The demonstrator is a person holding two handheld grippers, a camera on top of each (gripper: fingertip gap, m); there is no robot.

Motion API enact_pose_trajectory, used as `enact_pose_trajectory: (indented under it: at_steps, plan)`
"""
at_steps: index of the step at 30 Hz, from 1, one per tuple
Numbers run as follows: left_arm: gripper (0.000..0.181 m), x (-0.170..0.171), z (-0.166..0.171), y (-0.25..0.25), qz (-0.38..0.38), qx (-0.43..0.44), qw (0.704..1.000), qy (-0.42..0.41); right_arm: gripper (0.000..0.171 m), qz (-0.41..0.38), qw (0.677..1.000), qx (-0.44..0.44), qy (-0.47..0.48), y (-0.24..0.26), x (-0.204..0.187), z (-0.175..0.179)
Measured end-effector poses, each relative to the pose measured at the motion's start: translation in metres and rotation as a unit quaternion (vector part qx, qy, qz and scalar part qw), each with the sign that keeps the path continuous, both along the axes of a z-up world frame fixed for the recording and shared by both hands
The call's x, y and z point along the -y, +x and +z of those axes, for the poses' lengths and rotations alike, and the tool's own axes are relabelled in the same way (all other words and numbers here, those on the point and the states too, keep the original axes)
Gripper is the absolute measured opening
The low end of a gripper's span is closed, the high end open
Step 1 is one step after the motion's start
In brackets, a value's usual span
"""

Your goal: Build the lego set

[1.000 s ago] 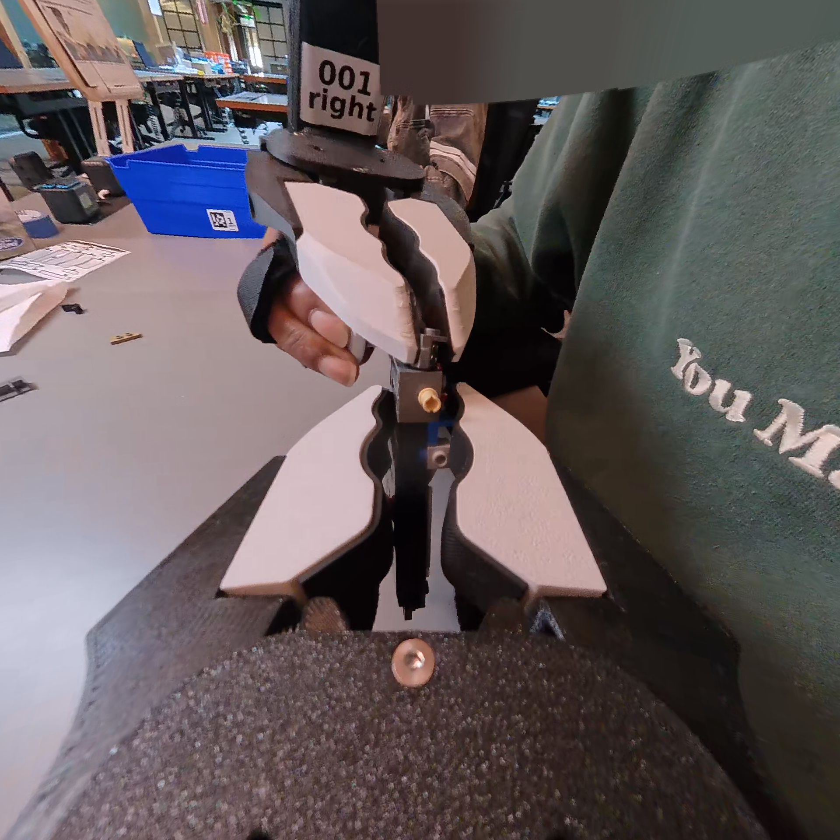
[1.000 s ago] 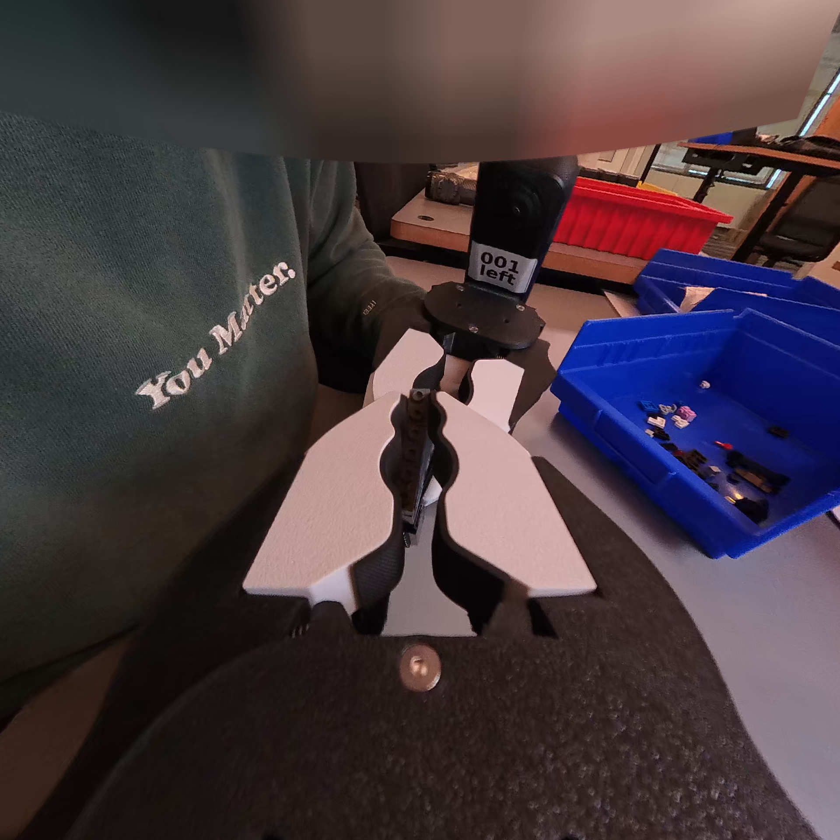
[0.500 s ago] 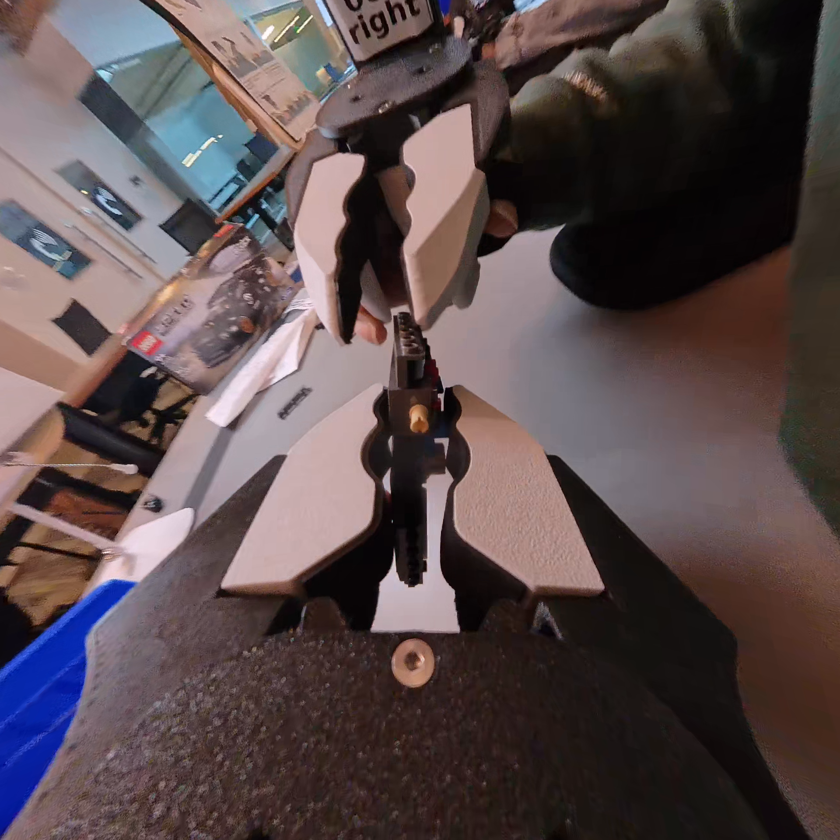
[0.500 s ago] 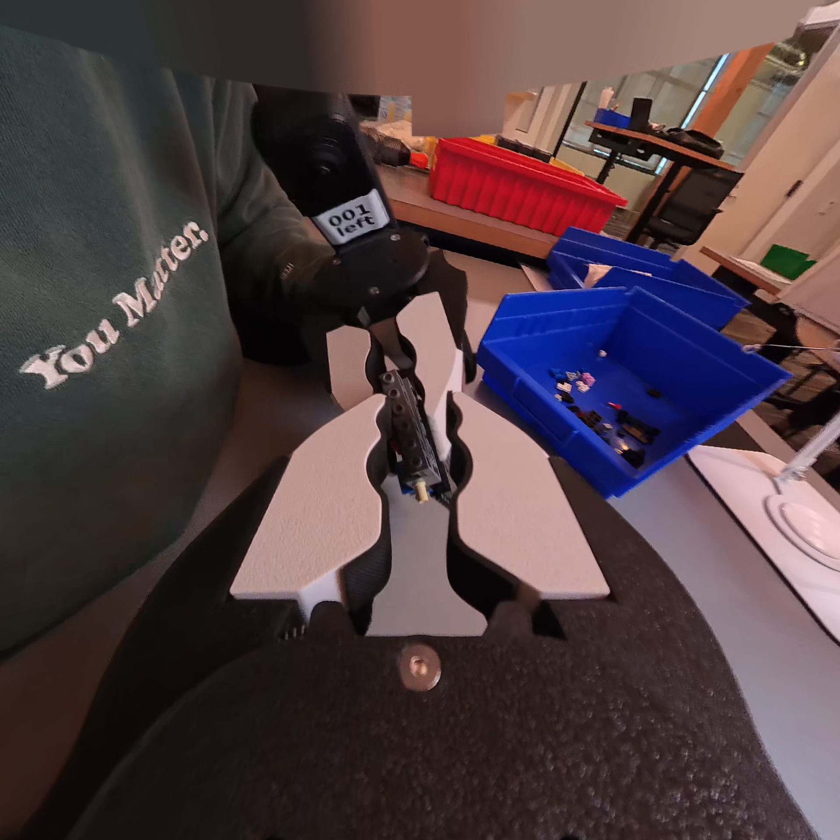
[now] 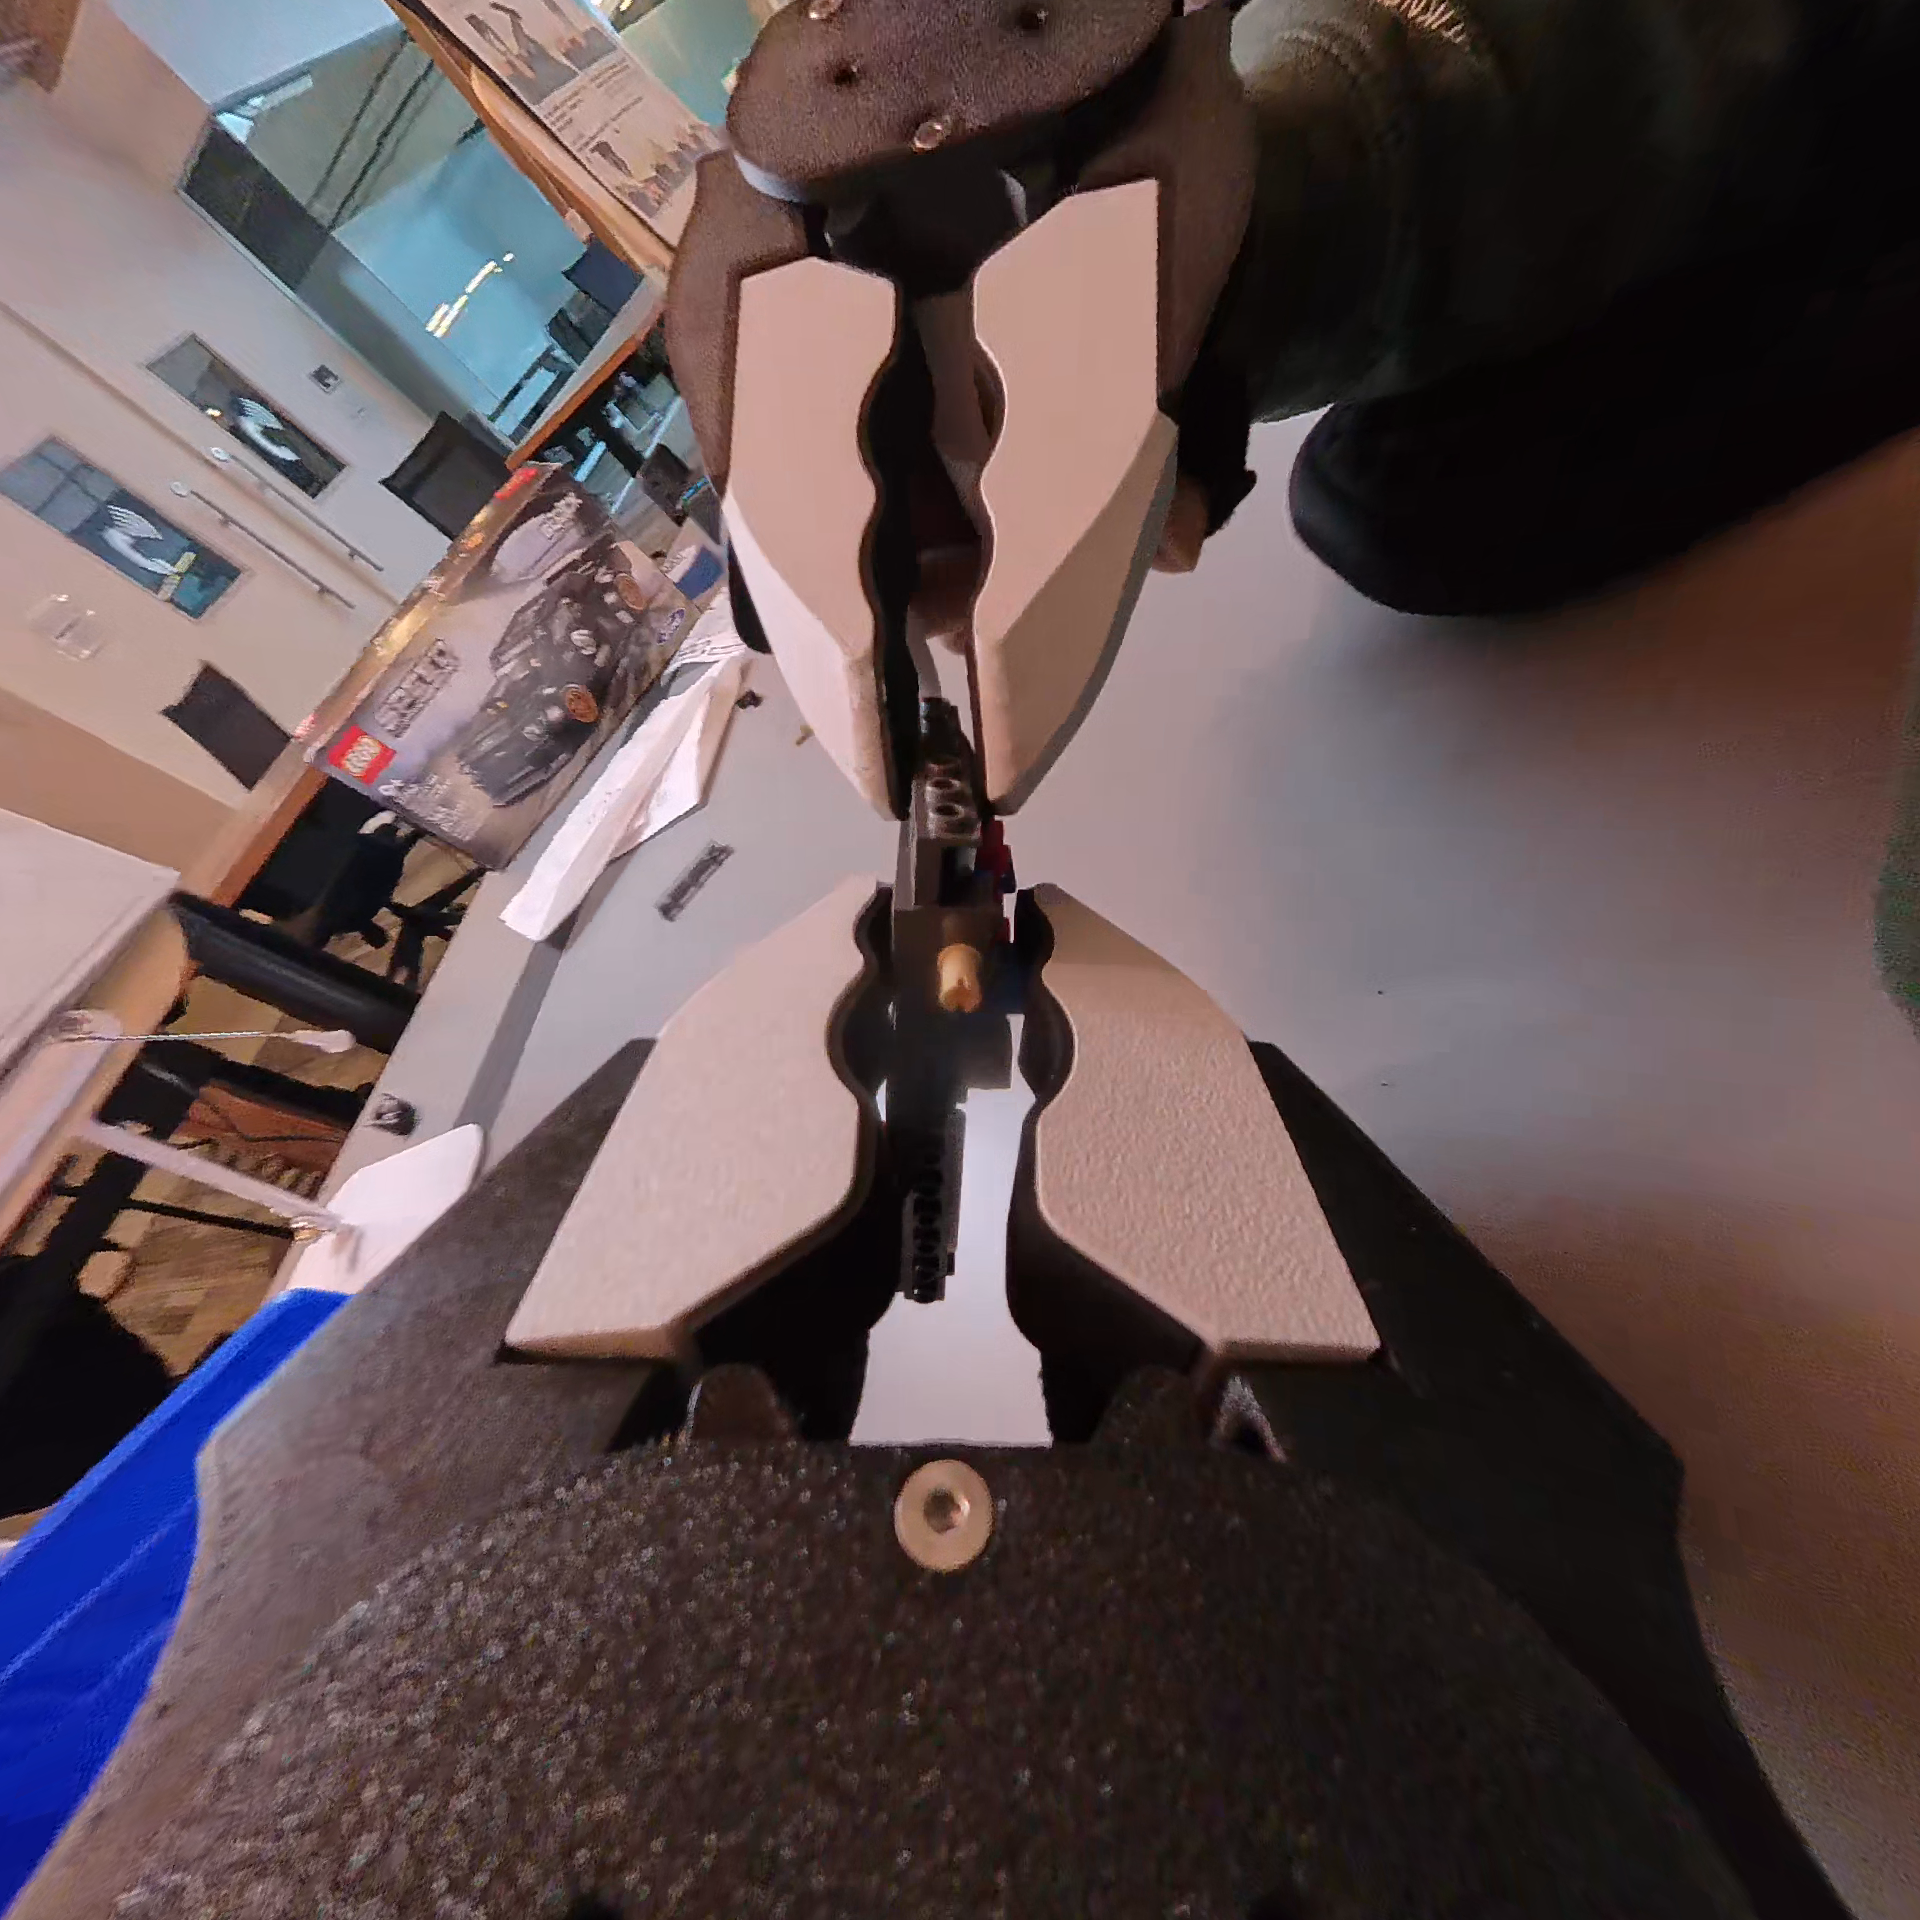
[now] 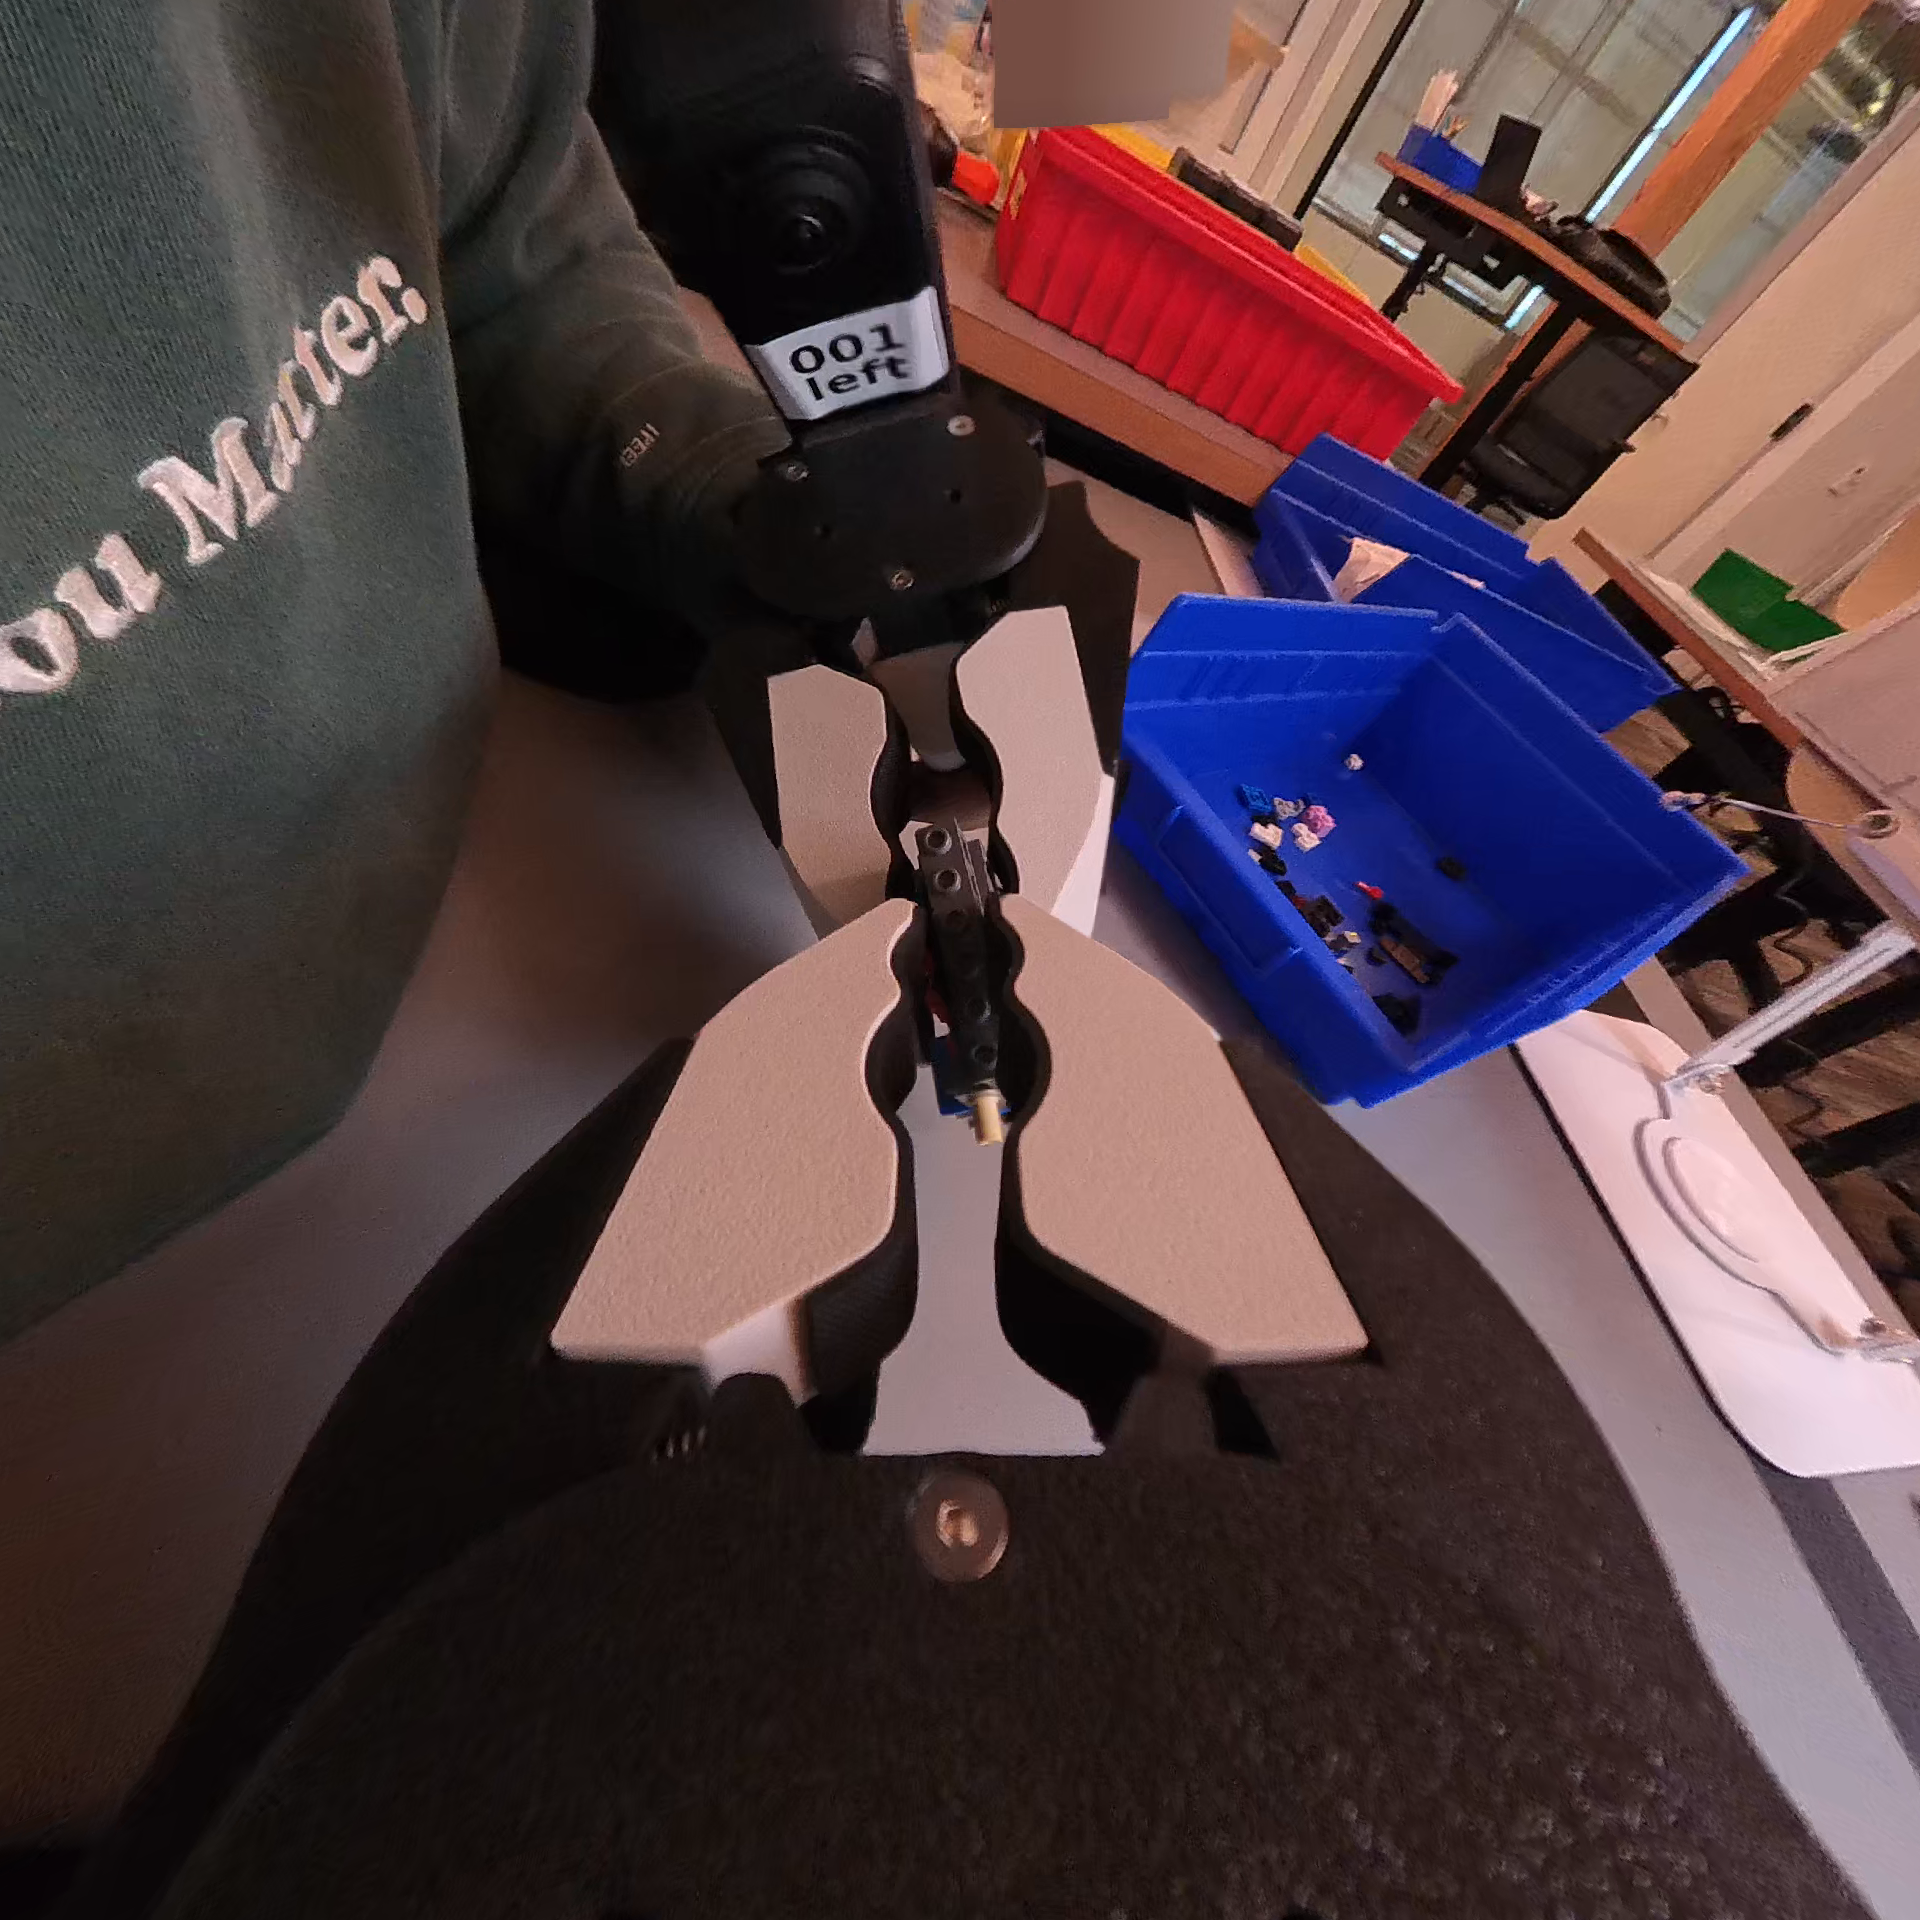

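Note:
A small brick assembly [image 5: 940,997], a black holed beam with a tan pin and blue parts, is held above the grey table [image 5: 1403,831]. My left gripper [image 5: 956,894] is shut on its near end. My right gripper [image 5: 940,805] faces it tip to tip and is shut on the beam's far end. In the right wrist view the beam [image 6: 966,966] runs between my right gripper [image 6: 961,909] and my left gripper [image 6: 951,862], with the tan pin [image 6: 987,1122] inside the right fingers' hollow.
A blue bin [image 6: 1558,831] with several small pieces stands to the right, with more blue bins and a red bin [image 6: 1195,260] behind. A picture box [image 5: 499,675] and white paper [image 5: 644,790] lie to the left. A person's green sweatshirt [image 6: 208,623] is close by. Both grippers' tips are close together, under 4 cm apart.
Half a second ago my right gripper was slightly open and just off the beam's end. It has now moved in and shut on it. Both grippers have tilted further.

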State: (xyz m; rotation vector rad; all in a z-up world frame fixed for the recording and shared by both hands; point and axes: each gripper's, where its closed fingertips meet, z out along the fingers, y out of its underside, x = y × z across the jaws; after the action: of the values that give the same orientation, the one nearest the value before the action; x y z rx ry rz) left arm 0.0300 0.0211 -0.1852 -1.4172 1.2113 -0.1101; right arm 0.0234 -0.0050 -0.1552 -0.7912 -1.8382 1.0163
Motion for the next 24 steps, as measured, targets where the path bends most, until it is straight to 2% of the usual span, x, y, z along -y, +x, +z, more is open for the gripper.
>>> enact_pose_trajectory:
  at_steps: [4,12,17,21,24]
  plan:
    - [0.021,0.008,-0.004,0.008,-0.038,0.046,0.996,-0.065,0.008,0.028,0.998,0.018,-0.045,0.004,0.006,-0.002]
    - [0.021,0.020,-0.014,0.018,-0.085,0.080,0.983,-0.140,0.008,0.069,0.994,0.037,-0.082,0.010,0.013,-0.010]
    - [0.021,0.022,-0.013,0.020,-0.093,0.085,0.981,-0.148,0.008,0.090,0.989,0.036,-0.115,0.013,0.013,-0.008]
    - [0.022,0.013,-0.013,0.013,-0.060,0.067,0.988,-0.127,0.008,0.059,0.988,0.033,-0.138,0.005,0.004,-0.007]
    - [0.022,0.009,-0.012,0.007,-0.042,0.064,0.989,-0.127,0.009,0.036,0.992,0.025,-0.116,0.000,-0.001,-0.007]
